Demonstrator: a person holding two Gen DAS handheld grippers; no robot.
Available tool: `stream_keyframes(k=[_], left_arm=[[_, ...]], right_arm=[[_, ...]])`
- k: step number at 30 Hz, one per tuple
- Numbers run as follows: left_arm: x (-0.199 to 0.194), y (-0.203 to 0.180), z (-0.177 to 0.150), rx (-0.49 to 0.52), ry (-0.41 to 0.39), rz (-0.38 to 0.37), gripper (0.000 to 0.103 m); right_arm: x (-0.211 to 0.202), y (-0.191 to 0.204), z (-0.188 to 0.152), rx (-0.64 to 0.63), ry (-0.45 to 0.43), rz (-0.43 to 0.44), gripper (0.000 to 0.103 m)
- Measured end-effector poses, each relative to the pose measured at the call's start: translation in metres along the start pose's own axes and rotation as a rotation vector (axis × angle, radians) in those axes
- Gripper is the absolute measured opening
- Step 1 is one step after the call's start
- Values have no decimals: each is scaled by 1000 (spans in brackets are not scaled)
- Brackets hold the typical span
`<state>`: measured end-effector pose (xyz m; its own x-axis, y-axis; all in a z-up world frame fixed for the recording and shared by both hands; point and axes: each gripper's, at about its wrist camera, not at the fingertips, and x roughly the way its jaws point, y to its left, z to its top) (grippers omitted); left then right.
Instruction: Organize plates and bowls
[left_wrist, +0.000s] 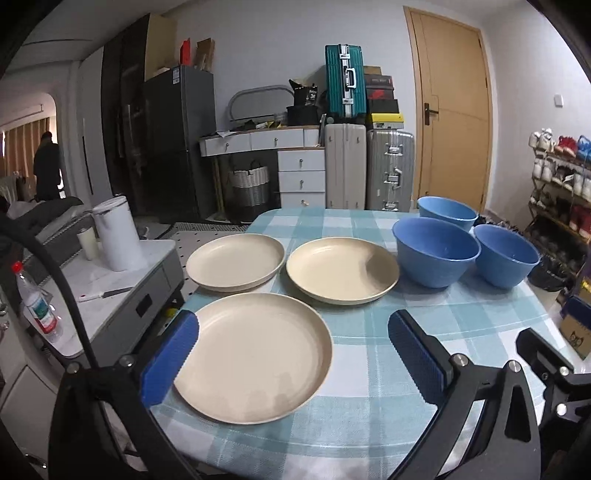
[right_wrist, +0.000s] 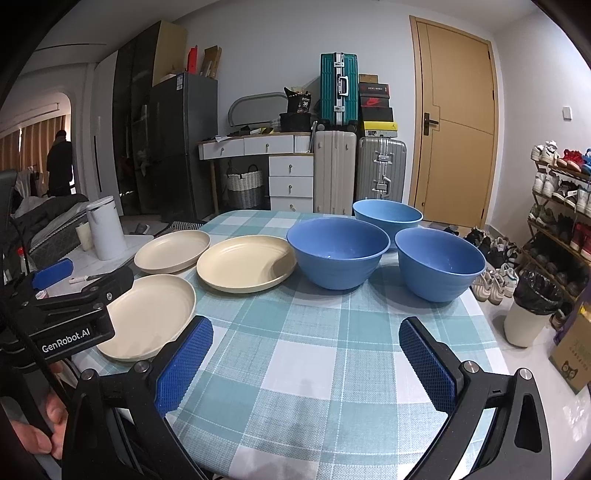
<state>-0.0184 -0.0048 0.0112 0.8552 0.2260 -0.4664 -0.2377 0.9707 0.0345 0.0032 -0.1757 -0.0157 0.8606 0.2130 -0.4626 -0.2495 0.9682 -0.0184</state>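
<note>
Hovering w/ both grippers, left (left_wrist: 293, 354) & right (right_wrist: 304, 363), spread wide, empty; near plate (left_wrist: 253, 356) sits btwn left fingers, prob first for stacking.

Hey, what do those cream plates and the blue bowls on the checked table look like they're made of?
The three round cream plates, such as the nearest one, look like matte plastic or melamine: even colour, dull sheen, thin rims. The three deep blue bowls, such as the middle one, look like smooth moulded plastic with a soft gloss and faint ridges outside. Ceramic cannot be ruled out.
</note>
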Motion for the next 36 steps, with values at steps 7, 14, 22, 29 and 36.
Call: stream_keyframes(k=[7,14,22,29,36], left_arm=[[17,19,2,-33,77,162,103],[19,79,27,-185,66,223,103],[60,153,64,-257,146,261,103],[115,171,75,-173,245,283,103],[166,177,78,-122,279,214,103]], right_arm=[[-4,-5,2,28,-18,24,103],[-15,-11,16,59,-82,37,103],[-26,17,92,75,-206,160,103],[13,73,163,2,-212,217,103],[108,128,181,-135,-75,198,103]])
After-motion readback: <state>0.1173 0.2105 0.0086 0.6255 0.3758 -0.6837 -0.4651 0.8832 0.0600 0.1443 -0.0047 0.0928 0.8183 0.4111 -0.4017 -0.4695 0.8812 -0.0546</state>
